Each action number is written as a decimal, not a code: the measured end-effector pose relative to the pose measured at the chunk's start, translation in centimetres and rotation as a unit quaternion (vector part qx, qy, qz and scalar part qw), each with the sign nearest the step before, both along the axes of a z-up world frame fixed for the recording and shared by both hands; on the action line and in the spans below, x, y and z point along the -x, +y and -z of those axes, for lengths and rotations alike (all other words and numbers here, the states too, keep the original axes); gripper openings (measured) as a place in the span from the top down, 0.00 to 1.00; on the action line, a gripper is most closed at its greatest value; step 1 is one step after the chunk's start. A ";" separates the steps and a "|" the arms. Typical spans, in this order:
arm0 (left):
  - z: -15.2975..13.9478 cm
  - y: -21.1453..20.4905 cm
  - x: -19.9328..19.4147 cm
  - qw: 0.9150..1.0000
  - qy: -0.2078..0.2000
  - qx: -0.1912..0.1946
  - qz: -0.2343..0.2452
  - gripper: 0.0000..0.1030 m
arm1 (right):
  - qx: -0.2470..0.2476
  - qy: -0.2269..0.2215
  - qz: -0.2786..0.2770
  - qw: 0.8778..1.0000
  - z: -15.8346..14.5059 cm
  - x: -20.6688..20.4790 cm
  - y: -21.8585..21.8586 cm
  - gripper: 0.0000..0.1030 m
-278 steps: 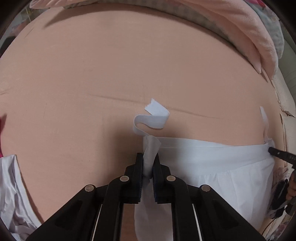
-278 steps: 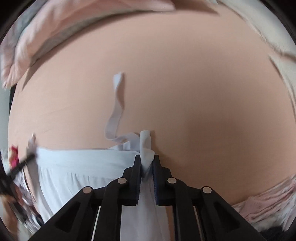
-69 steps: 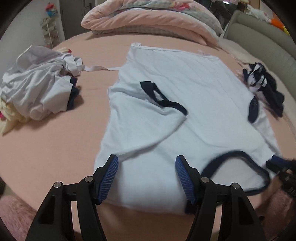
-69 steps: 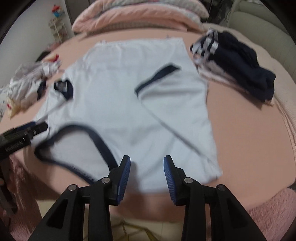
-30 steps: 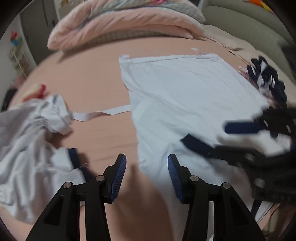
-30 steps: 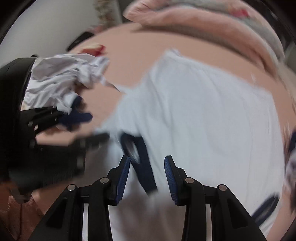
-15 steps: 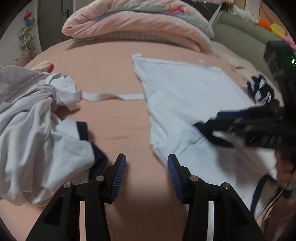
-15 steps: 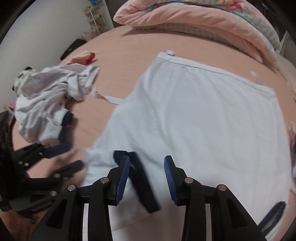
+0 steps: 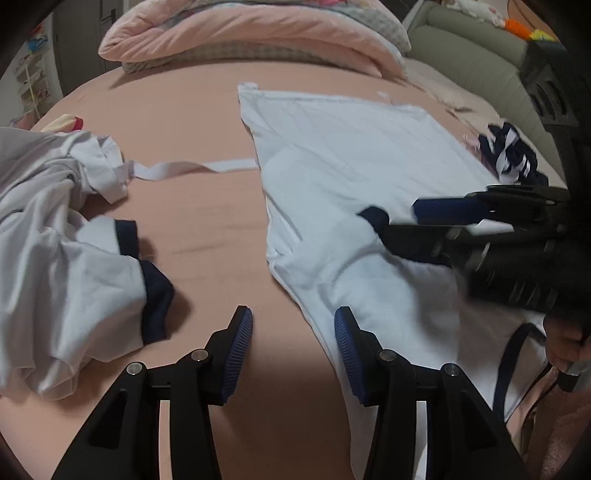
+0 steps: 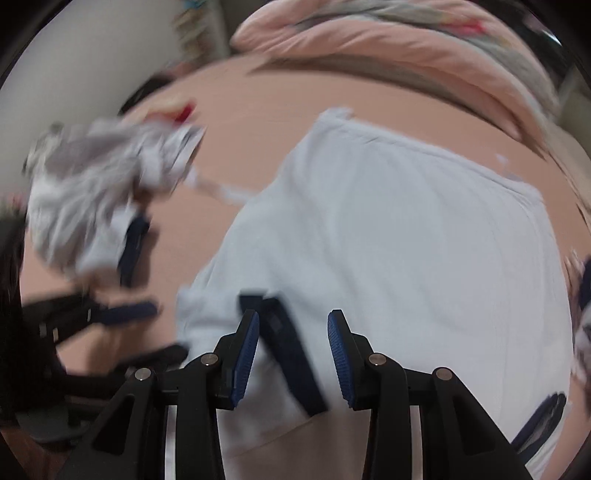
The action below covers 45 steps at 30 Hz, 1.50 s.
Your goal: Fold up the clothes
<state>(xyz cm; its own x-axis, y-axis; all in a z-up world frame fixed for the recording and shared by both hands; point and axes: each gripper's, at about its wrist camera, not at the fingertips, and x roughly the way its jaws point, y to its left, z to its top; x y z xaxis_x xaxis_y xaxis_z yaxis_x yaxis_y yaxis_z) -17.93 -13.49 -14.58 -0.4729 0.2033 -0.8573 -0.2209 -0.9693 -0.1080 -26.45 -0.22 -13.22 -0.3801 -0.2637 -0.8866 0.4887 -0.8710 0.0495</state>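
A white garment (image 9: 351,147) lies spread on the pink bed, its left sleeve folded inward with a navy cuff (image 9: 373,216). My left gripper (image 9: 293,332) is open and empty just above the bed, with the garment's left edge beside its right finger. My right gripper (image 9: 461,221) reaches in from the right over the folded sleeve. The right wrist view is blurred. There, the right gripper (image 10: 291,332) is open, the navy cuff (image 10: 291,354) lies under the gap, and no pad presses on it. The left gripper (image 10: 122,310) shows at the left.
A rumpled pile of white clothes with navy trim (image 9: 55,240) lies left of the garment, and a white strap (image 9: 192,168) runs between them. A pink duvet (image 9: 258,33) is heaped at the far end. Dark striped clothes (image 9: 509,155) sit to the right, with a hand (image 9: 565,347) below.
The left wrist view has swung so more of the white pile shows, and the garment's edge now lies by the right finger. The right gripper stays over the cuff. Neither jaw has changed width.
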 end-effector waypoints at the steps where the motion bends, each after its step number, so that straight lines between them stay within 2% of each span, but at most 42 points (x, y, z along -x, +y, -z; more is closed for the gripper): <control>1: 0.0 0.0 0.0 1.000 -0.001 0.001 0.001 0.58 | 0.000 -0.006 0.005 1.000 0.5 0.7 -0.1 0.63; 6: 0.1 -0.3 0.0 1.000 -0.012 -0.011 0.006 0.57 | 0.036 -0.038 0.066 0.996 1.6 4.4 1.0 0.63; 9: -0.2 -0.5 0.4 1.000 -0.015 -0.015 0.006 0.58 | 0.019 -0.007 0.086 0.996 0.1 4.1 1.4 0.61; 12: -1.2 -0.8 0.8 1.000 0.005 -0.025 -0.010 0.58 | 0.044 -0.010 0.072 0.996 -1.1 2.9 1.9 0.61; 14: -2.1 -0.9 1.0 0.999 0.025 -0.034 -0.023 0.58 | 0.027 -0.008 0.046 0.999 -0.9 1.9 1.4 0.61; 16: -3.0 -1.1 1.3 0.997 0.046 -0.043 -0.035 0.58 | 0.004 -0.027 0.045 0.999 0.5 1.4 1.5 0.61; 18: -3.1 -1.0 1.9 0.997 0.049 -0.044 -0.046 0.58 | -0.007 -0.040 0.048 0.998 1.5 0.9 1.9 0.61; 20: -2.5 -0.3 2.7 0.998 0.038 -0.039 -0.042 0.58 | 0.000 -0.039 0.049 0.998 1.4 0.4 2.5 0.61; 24: -0.8 1.4 3.7 1.000 0.000 -0.019 -0.017 0.57 | -0.038 -0.042 0.021 0.998 1.7 0.0 1.9 0.61; 26: -0.6 2.0 3.5 1.000 0.009 -0.003 -0.005 0.57 | -0.054 -0.045 0.011 0.997 1.8 -0.1 1.7 0.61; 31: -0.1 0.5 4.4 0.998 -0.019 -0.056 -0.024 0.55 | -0.005 -0.031 0.033 0.999 0.1 0.9 2.2 0.61; 33: -0.1 0.5 4.5 0.998 -0.018 -0.059 -0.022 0.54 | 0.004 -0.021 0.040 0.999 -0.4 1.7 1.6 0.61; 37: -0.5 0.4 4.2 0.998 -0.017 -0.060 -0.016 0.54 | -0.016 -0.031 0.034 0.999 -0.1 3.2 0.7 0.61; 41: -1.1 -0.7 3.2 0.998 -0.007 -0.057 -0.023 0.54 | -0.026 -0.058 -0.013 0.998 0.9 2.8 0.1 0.61; 45: -1.4 -1.2 2.9 0.998 -0.002 -0.061 -0.027 0.54 | -0.039 -0.038 -0.048 0.997 1.2 1.9 -1.0 0.61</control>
